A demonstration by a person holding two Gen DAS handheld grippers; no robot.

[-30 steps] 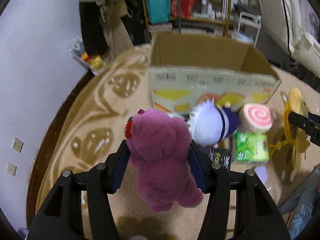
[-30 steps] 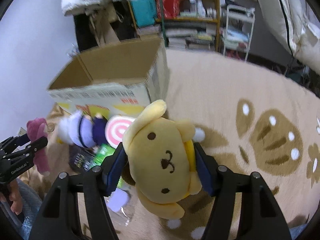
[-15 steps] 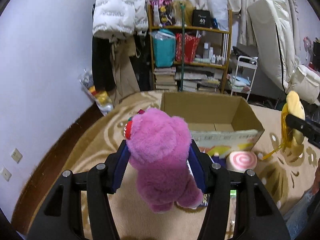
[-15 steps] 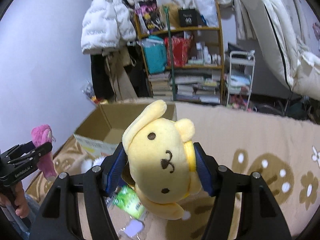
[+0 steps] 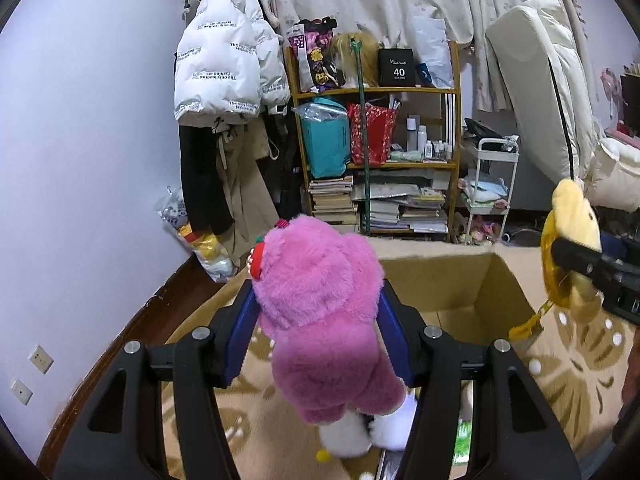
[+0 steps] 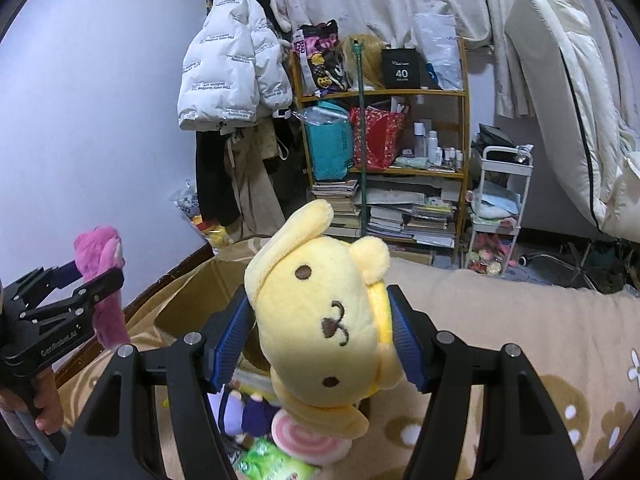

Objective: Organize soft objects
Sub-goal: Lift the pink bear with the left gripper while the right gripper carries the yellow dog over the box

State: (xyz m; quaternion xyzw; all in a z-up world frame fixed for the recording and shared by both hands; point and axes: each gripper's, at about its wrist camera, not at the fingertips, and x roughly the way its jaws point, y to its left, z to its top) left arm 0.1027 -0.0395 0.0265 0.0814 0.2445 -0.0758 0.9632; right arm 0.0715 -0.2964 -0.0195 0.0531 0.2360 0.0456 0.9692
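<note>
Left gripper: the left gripper (image 5: 320,336) was clenched on the pink plush bear (image 5: 320,320); its blue pads pressed the bear's sides, and the bear hung in the air with its back to the camera.
Right gripper: the right gripper (image 6: 320,340) was clenched on the yellow plush dog (image 6: 324,328); the pads squeezed the head from both sides, the face looking toward the camera.
Under the grippers: a white and purple plush (image 6: 244,412), a pink swirl plush (image 6: 308,436) and a green packet (image 6: 272,460) lay close together on the patterned carpet (image 6: 520,328), below the held toys and in front of the box.
Cardboard box: the open cardboard box (image 5: 460,284) stood on the carpet just behind the pink bear and between the two grippers; the part of its floor that showed looked empty.
Far end: a shelf (image 5: 376,140) with books and bags stood at the wall, a white puffer jacket (image 5: 224,68) hung to its left, and a white trolley (image 5: 492,184) stood to its right.
Step in hand: it seemed to be the carrying step, both toys lifted and not yet over the opening.
Next move: probably each toy needed to be brought above the box opening, clear of the near wall, and only then released. The pink bear appeared nearer to the rim.
Risk: a release too early could drop a toy in front of the box, on the pile.
</note>
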